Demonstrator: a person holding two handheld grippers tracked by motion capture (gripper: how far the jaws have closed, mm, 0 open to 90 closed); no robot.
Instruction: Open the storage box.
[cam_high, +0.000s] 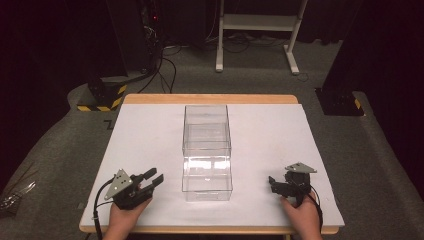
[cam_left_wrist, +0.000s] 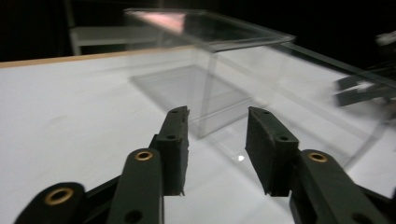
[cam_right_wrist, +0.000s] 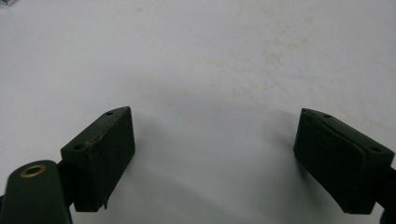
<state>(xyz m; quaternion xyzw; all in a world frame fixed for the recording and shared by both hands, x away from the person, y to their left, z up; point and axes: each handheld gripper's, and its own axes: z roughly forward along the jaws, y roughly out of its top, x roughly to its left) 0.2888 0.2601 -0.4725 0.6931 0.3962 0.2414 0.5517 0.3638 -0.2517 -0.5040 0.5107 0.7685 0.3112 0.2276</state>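
Resting at the lower left of the high view, the left gripper has its black jaws apart with nothing between them, aimed toward the clear rectangular plastic box just to its right. That box stands at the middle of the white tabletop; in the left gripper view the box lies ahead and to the right of the gripper. At lower right of the high view, the right gripper sits apart from the box, jaws spread wide over bare white surface.
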